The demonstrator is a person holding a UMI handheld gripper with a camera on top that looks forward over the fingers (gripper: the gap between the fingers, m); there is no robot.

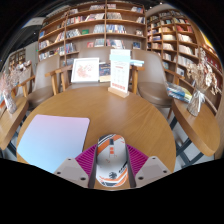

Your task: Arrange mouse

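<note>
The mouse [112, 160] sits between the two fingers of the claw [112, 168], its sides against the magenta pads [88, 157] on both inner faces, so the claw is closed on it and only as wide as the mouse itself. The mouse is light grey to white with an orange band across its near end and a darker strip along its middle. It points ahead along the fingers. Whether it is lifted or resting on the round wooden bench [100, 112] cannot be told. Just beside it, on the bench, lies a pale blue-white mat [52, 140]. At the bench's far edge stand an upright card [85, 70] and a sign stand [120, 72]. Beyond them, bookshelves [100, 30] filled with books line the room.
</note>
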